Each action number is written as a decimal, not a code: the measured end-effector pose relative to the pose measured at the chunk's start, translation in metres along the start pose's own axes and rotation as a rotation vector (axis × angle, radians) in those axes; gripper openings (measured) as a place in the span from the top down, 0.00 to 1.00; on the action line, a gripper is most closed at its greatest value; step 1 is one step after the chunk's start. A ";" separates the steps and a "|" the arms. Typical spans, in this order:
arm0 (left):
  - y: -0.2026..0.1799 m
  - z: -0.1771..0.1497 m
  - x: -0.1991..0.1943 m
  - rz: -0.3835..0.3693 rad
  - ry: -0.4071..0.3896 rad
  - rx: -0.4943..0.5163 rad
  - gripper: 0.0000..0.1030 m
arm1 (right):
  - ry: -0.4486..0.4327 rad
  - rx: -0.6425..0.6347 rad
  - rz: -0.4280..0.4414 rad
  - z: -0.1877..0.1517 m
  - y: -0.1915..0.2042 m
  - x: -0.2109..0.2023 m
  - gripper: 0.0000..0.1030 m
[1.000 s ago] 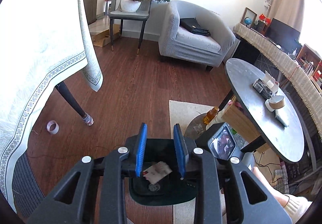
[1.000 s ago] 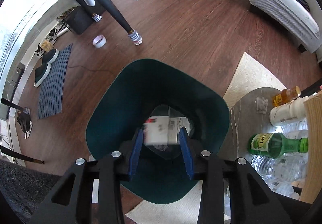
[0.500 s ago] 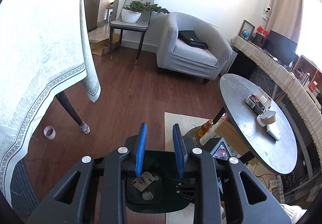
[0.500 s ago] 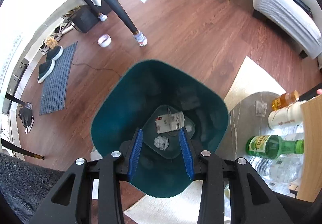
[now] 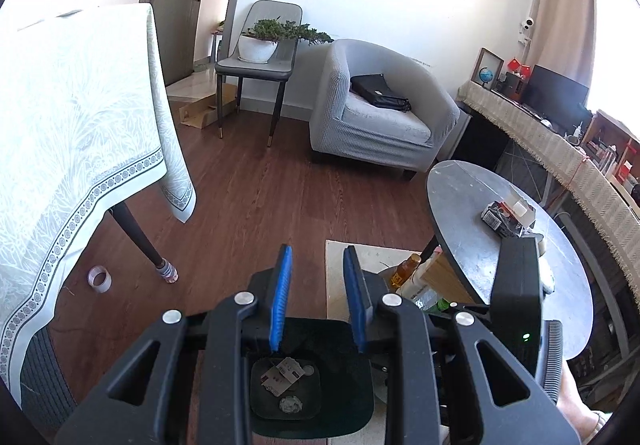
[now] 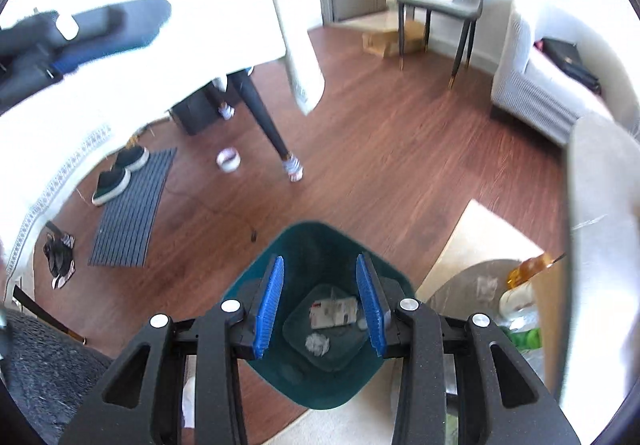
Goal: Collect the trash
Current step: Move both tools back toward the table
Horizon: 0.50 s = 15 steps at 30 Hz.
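A dark green bin (image 6: 320,241) stands on the floor below both grippers. On its bottom lie a white printed paper card (image 6: 334,311) and a small crumpled wad (image 6: 317,344). My right gripper (image 6: 320,259) hovers above the bin's mouth, open, with nothing between its blue pads. My left gripper (image 5: 318,249) is also over the bin (image 5: 352,385), its jaws drawn in to a narrow gap with nothing in them. The card (image 5: 282,375) and wad (image 5: 290,404) show under it.
A tape roll (image 6: 228,160) lies on the wood floor by a table leg. A cloth-covered table (image 5: 60,125) is at the left, a round grey table (image 5: 480,205) at the right with bottles (image 5: 404,271) beneath. An armchair (image 5: 380,117) and a chair (image 5: 256,65) stand behind. A striped mat (image 6: 128,205) holds shoes.
The paper card left the right gripper's pads and fell to the bin's bottom. The right gripper then rose well above the bin and tilted up. The left gripper rose a little.
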State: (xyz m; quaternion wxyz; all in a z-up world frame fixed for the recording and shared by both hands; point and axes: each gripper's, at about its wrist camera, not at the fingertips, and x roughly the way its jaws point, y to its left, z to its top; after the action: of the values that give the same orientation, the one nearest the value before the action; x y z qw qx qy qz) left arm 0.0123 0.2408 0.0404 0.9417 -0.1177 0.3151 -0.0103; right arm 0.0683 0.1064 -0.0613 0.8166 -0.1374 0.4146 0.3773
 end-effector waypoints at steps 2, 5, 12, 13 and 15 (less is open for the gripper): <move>-0.005 0.001 -0.001 -0.005 -0.010 0.005 0.74 | -0.031 0.004 -0.008 0.002 -0.006 -0.013 0.63; -0.015 0.003 -0.001 -0.019 -0.022 0.008 0.72 | -0.077 0.003 -0.029 0.003 -0.014 -0.032 0.63; -0.039 0.004 0.009 -0.059 -0.021 0.009 0.61 | -0.134 0.030 -0.076 -0.006 -0.045 -0.069 0.63; -0.044 0.003 0.011 -0.069 -0.018 0.014 0.60 | -0.141 0.035 -0.086 -0.009 -0.050 -0.075 0.63; -0.055 0.001 0.014 -0.090 -0.014 0.035 0.55 | -0.141 0.045 -0.101 -0.014 -0.062 -0.084 0.63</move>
State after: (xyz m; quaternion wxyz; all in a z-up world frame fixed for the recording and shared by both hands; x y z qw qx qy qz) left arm 0.0273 0.1867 0.0458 0.9443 -0.1153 0.3028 -0.0576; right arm 0.0742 0.0152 -0.0097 0.8647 -0.1128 0.3570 0.3350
